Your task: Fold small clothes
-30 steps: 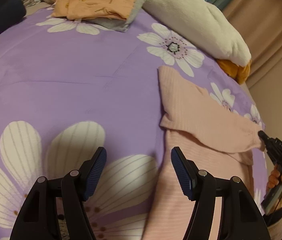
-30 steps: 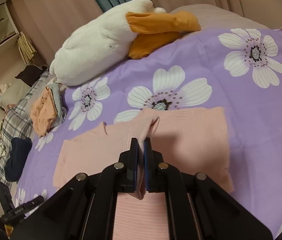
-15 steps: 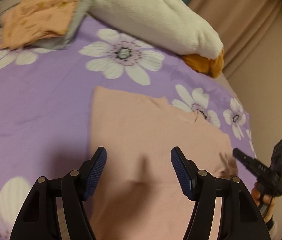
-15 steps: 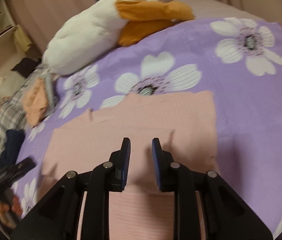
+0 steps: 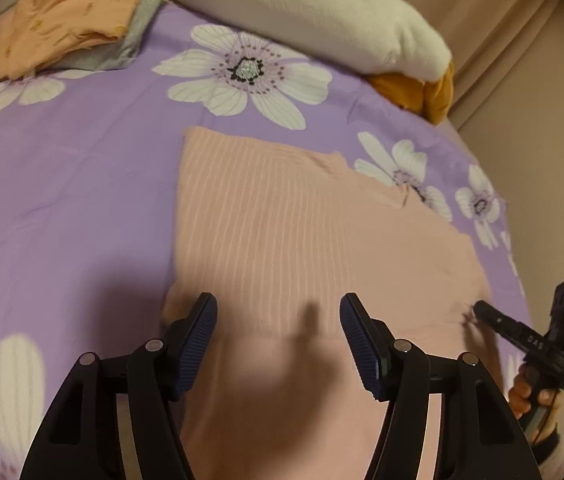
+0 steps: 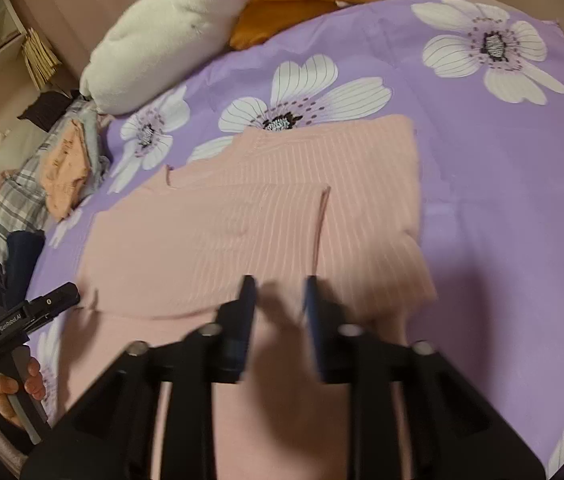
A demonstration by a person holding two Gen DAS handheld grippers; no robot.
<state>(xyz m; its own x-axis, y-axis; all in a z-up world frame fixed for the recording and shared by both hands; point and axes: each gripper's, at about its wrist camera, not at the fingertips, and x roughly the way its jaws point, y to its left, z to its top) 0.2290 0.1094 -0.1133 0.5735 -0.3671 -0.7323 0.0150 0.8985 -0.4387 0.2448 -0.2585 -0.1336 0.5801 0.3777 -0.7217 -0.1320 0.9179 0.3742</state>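
The pink striped garment [image 5: 302, 240] lies flat on the purple floral bed cover [image 5: 62, 184], one side folded over its middle. The left gripper [image 5: 278, 336] hovers above the garment's near part, jaws spread wide and holding nothing. The right gripper [image 6: 278, 300] is also parted and empty, above the folded flap; its outline is motion-blurred. A white plush toy [image 5: 322, 12] and a stack of folded clothes [image 5: 70, 12] lie at the far edge of the bed.

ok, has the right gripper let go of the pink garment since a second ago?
Yes. The right gripper now stands open, off the pink garment, which lies flat below the white flower.
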